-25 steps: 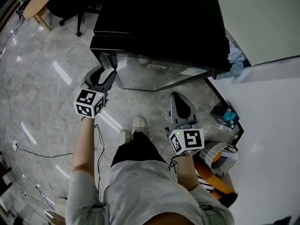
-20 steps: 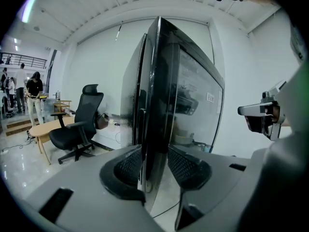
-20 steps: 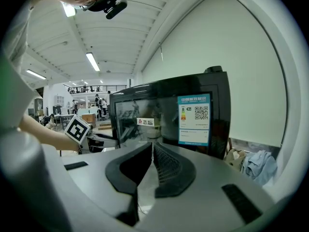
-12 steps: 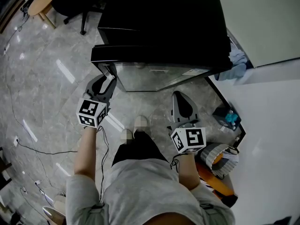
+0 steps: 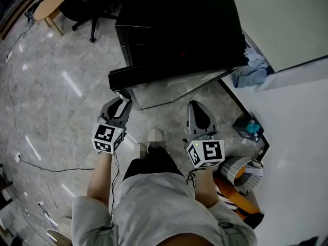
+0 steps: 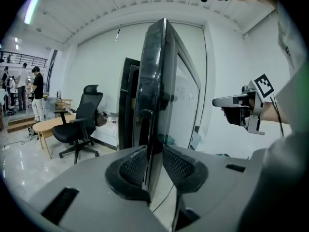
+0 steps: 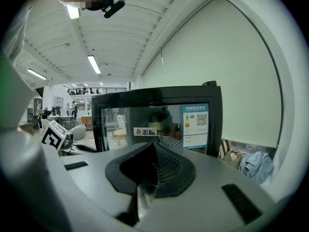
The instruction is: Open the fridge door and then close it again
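Note:
The black fridge stands in front of me, and its glass door is swung partly open, hinged on the right. My left gripper is at the door's free left edge. In the left gripper view that door edge runs upright between the pads of the left gripper, whose jaws are closing onto it from both sides. My right gripper hovers in front of the glass door, apart from it. The right gripper is shut, with nothing between its pads.
An office chair and a wooden table stand at the far left. A blue cloth lies beside the fridge on the right. A white partition and a striped basket crowd the right. A cable trails on the floor.
The door has swung further open toward me. My left gripper moved right and nearer with the door's edge. The right gripper has barely shifted.

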Tool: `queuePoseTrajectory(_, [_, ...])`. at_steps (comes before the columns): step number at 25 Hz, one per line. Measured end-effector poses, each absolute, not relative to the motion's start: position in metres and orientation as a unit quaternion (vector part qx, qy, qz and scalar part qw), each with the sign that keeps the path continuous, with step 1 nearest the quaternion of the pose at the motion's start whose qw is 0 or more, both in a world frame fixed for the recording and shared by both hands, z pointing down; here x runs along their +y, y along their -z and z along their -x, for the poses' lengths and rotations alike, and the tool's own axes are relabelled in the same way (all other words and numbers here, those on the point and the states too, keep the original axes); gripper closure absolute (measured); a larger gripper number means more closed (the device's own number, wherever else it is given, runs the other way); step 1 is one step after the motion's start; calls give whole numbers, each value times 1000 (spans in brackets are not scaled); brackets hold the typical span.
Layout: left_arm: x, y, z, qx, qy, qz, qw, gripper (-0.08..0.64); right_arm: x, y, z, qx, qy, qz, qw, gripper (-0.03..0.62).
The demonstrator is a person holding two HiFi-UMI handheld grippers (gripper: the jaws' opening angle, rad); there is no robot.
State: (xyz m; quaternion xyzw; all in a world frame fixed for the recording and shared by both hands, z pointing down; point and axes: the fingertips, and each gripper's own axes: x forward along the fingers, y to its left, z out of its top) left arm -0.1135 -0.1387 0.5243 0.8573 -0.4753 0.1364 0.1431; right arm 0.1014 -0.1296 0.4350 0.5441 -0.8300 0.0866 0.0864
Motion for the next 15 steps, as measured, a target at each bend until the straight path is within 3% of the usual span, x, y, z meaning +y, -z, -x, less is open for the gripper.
queuePoseTrajectory(15, [-72, -519, 81, -437, -126, -876, 161, 456, -79, -415, -99, -819, -72, -565, 72, 566])
